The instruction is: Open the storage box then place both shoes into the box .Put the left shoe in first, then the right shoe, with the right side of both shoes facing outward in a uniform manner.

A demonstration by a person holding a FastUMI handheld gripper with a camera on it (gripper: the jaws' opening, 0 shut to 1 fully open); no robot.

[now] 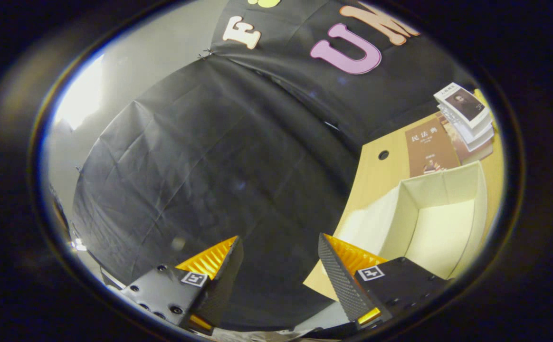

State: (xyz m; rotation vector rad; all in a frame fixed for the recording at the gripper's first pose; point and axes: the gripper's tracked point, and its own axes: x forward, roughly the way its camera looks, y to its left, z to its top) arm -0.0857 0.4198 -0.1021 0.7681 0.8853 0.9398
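Your gripper (280,256) has its fingers spread apart with nothing between them, aimed at the black cloth wall (219,156). The open box (428,213) sits on the wooden table (376,175) beside the right finger. Beyond it lie a brown book (431,147) with Chinese title characters and a stack of books (466,116).

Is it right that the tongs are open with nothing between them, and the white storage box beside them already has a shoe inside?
Not quite. The tongs are open and empty, but the gripper view shows the white storage box open with nothing inside it.
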